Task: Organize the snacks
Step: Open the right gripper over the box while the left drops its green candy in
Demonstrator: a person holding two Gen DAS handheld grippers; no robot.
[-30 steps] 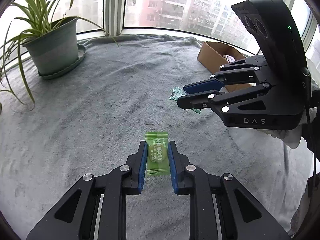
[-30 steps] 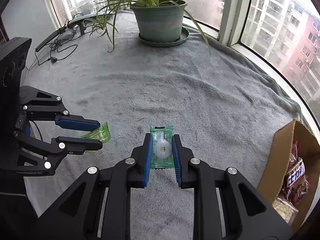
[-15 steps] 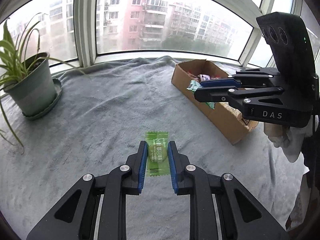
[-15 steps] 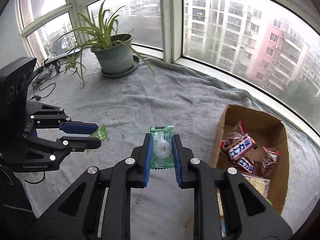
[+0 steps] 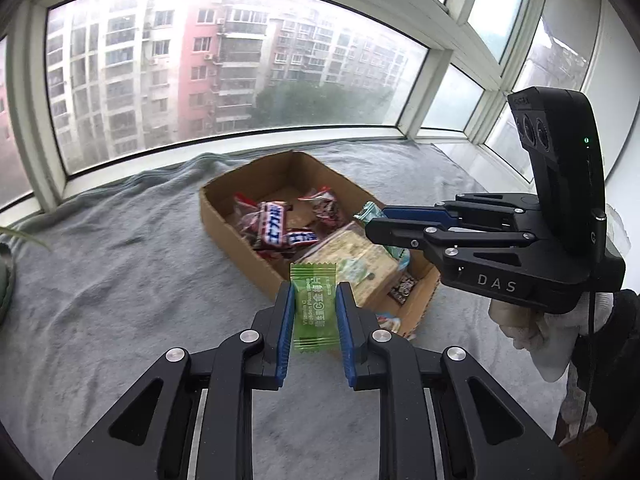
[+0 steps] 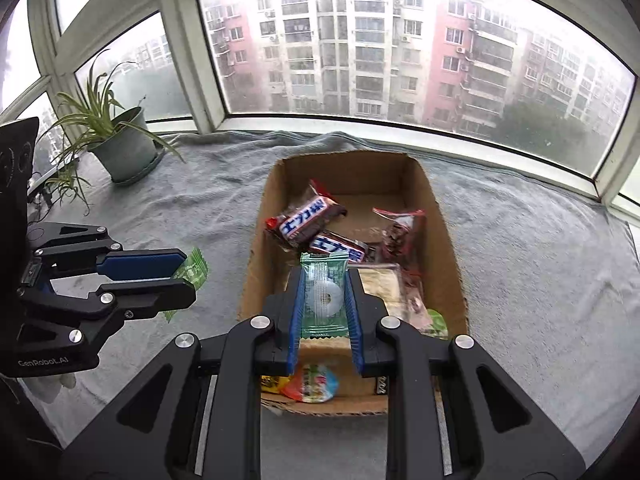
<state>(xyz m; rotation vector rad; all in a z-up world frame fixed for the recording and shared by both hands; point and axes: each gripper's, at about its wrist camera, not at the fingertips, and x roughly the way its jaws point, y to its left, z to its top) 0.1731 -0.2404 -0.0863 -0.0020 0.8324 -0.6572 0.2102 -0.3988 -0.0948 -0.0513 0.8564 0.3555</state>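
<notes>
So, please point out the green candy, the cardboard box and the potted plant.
green candy (image 5: 314, 307), left wrist view, wrapper middle.
cardboard box (image 6: 445, 236), right wrist view, right wall.
potted plant (image 6: 122, 152), right wrist view, pot side.

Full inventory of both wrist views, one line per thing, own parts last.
box: 1, brown cardboard, open, on the blanket near the window
chocolate bars: 2 readable, brown with blue-white print, in the box
red packet: 1, red and clear, in the box, right side
cracker pack: 1, beige, in the box, near end
other snacks in the box: count unclear
green candy: 1, light green wrapper, in the left gripper
mint: 1, white ring in a teal-clear wrapper, in the right gripper, above the box
plant: 1, green in a grey-green pot, far left on the blanket
blanket: 1, grey, covers the sill
left gripper: black, blue pads, shut
right gripper: black, blue pads, shut
</notes>
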